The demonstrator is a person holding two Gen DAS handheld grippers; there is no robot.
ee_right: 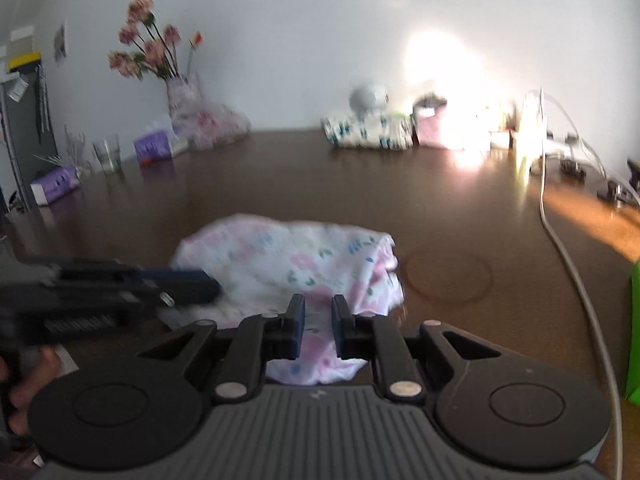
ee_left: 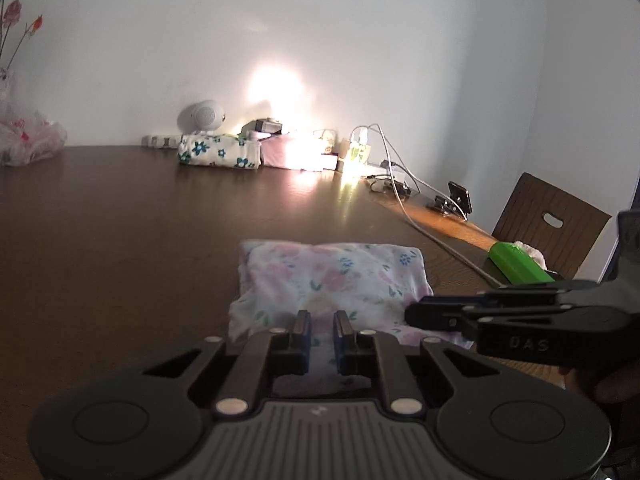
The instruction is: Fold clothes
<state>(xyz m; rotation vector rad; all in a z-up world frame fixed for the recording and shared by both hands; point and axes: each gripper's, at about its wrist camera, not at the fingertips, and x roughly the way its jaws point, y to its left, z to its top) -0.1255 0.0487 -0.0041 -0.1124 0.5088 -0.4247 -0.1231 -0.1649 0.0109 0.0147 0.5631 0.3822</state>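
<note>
A folded floral cloth point(ee_left: 332, 276) point(ee_right: 280, 256), white with pink and blue flowers, lies on the dark wooden table point(ee_left: 120, 220) point(ee_right: 320, 176). My left gripper point(ee_left: 322, 316) is at the cloth's near edge, its jaws narrow with fabric filling the gap. In the right wrist view its tip point(ee_right: 214, 286) rests over the cloth's left side. My right gripper point(ee_right: 319, 300) is at the near right part of the cloth, jaws narrow with pink fabric between them. From the left wrist view its tip point(ee_left: 412, 316) sits on the cloth's right near corner. The right wrist view is blurred.
Another folded cloth with blue flowers point(ee_left: 218, 152) point(ee_right: 368, 134) lies at the table's back by the wall. A white cable point(ee_left: 440, 240) point(ee_right: 568, 264) runs along the right side. A green object point(ee_left: 520, 268) and a chair point(ee_left: 552, 220) stand at right, a flower vase point(ee_right: 180, 92) at back left.
</note>
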